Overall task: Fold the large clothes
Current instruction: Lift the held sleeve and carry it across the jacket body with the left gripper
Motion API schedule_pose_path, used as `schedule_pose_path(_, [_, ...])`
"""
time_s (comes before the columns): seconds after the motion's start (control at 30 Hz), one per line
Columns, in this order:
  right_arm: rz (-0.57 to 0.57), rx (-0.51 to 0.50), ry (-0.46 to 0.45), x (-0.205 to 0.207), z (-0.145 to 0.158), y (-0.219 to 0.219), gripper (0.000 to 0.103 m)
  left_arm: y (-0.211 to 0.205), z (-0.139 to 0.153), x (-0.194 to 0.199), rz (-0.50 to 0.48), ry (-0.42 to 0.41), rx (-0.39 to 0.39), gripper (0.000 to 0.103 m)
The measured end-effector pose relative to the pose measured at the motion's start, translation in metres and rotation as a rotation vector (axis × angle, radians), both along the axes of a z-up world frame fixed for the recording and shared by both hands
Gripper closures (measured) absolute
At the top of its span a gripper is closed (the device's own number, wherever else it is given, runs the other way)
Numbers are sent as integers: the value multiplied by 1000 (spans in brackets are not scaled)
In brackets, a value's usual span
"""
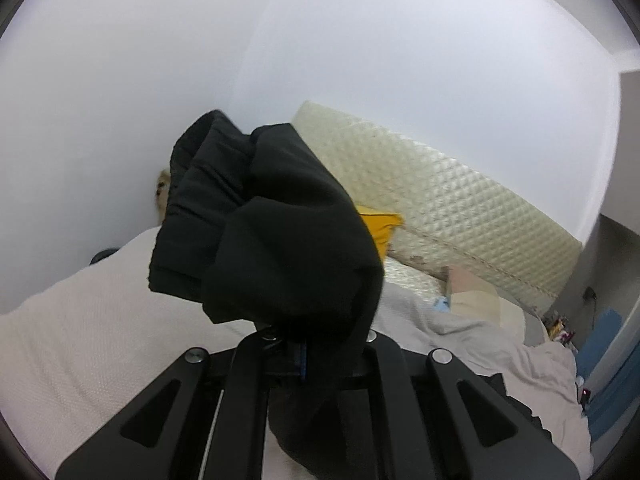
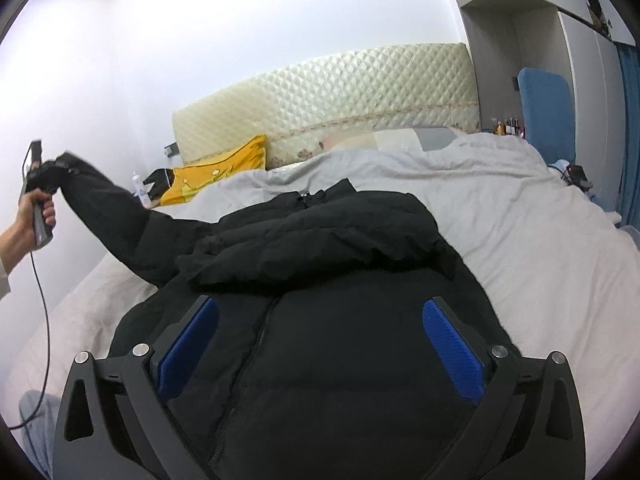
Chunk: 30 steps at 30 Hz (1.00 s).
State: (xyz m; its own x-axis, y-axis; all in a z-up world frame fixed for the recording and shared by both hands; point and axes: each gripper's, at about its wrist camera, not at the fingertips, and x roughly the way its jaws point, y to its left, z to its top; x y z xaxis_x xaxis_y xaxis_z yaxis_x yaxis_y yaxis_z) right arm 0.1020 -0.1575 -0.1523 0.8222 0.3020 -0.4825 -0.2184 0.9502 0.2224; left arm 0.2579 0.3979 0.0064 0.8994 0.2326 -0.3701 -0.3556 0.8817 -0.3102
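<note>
Currently left tongs (image 2: 60,174) clamp the jacket (image 2: 320,340) sleeve (image 2: 108,208), raised upper left. Right tongs (image 2: 320,344) gape wide, empty. Sleeve should fold across the chest, kept taut.

A black jacket (image 2: 320,320) is seen on pale grey bedding (image 2: 500,216). A yellow pillow (image 2: 224,172) is set against a cream, diamond-quilted headboard (image 2: 328,92). Blue pads (image 2: 452,348) are borne by black fingers.

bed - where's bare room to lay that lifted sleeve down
Free: the pale bedspread right of the black jacket, and the strip between its collar and the headboard. Crowded: the far left corner by the yellow pillow, and the middle, under the jacket.
</note>
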Motion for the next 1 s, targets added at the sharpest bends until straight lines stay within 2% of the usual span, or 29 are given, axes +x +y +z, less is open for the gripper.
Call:
schedule_pose_path(0.13, [27, -37, 34, 3, -2, -14, 0, -42, 11, 6, -47, -2, 49, 96])
schedule_pose_path(0.27, [15, -10, 76, 5, -6, -25, 0, -88, 18, 18, -112, 2, 80, 96])
schedule_pose_path(0.47, [9, -4, 43, -6, -3, -35, 0, -161, 24, 33, -216, -18, 121, 96])
schedule_pose_path(0.57, [8, 21, 24, -14, 0, -43, 0, -199, 10, 38, -265, -18, 144, 95])
schedule_pose_path(0.73, [-7, 22, -15, -21, 6, -51, 0, -268, -24, 48, -387, -29, 120, 95])
schedule_pose_path(1.0, [-6, 62, -26, -23, 5, -64, 0, -376, -78, 71, -538, 54, 192, 95])
